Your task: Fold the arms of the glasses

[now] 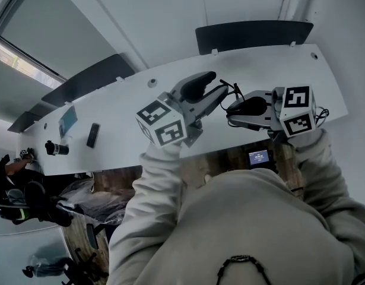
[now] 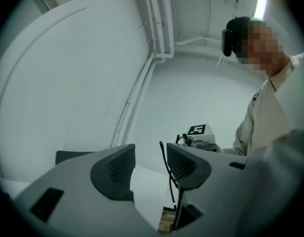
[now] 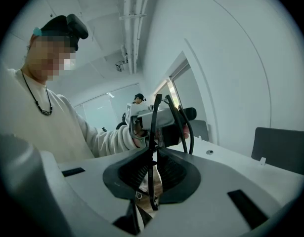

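Observation:
In the right gripper view my right gripper [image 3: 154,157] is shut on the thin black frame of the glasses [image 3: 189,131], which stand up out of the jaws with one arm curving away. The left gripper [image 3: 159,117] faces them just beyond. In the left gripper view my left gripper [image 2: 150,157] is open. A thin black arm of the glasses [image 2: 165,164] runs along the inside of its right pad [image 2: 184,164], and the left pad stands clear of it. In the head view the left gripper [image 1: 216,85] and the right gripper [image 1: 231,110] meet tip to tip over the table edge, glasses [image 1: 228,91] between them.
A long white table [image 1: 259,64] lies under both grippers, with dark partition panels [image 1: 253,35] at its far side. On it to the left lie a black phone [image 1: 93,135], a small black device [image 1: 56,148] and a card [image 1: 67,121]. A person [image 1: 10,168] sits at the left edge.

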A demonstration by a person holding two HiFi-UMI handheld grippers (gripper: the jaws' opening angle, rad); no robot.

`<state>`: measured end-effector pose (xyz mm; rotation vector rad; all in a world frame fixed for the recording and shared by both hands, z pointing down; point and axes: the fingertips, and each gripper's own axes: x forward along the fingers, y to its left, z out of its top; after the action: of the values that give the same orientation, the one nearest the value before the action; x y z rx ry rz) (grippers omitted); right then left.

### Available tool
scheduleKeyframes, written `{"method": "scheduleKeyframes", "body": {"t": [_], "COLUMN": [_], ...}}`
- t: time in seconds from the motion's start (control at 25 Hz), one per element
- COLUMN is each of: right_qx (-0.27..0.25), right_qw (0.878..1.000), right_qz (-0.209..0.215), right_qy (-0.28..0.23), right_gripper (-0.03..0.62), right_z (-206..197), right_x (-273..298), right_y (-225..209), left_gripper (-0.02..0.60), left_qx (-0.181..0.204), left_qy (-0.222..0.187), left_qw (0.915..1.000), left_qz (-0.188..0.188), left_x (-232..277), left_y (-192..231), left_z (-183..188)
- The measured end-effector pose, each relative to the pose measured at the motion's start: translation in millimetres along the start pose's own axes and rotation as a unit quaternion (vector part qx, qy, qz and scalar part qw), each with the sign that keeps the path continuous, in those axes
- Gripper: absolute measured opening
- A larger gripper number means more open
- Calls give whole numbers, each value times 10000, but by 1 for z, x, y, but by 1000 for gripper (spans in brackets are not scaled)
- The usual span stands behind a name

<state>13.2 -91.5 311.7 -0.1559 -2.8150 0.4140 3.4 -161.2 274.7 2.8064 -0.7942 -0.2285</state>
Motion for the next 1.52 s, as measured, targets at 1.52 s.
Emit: {"method": "scheduleKeyframes", "body": {"t": [1.52], "right_qx": [-657], "right_qw": [8819], "right_qz": [-925], "right_qy": [4576], "right_gripper": [155], "right_z": [-385], "right_x": [70], "right_y": [-213], "left_gripper": [199], "left_qx": [-77], "left_qy": [216], "left_qw": [9900], "left_qz": [1389], "left_x": [-62], "left_y": [52], "left_z": [-11]}}
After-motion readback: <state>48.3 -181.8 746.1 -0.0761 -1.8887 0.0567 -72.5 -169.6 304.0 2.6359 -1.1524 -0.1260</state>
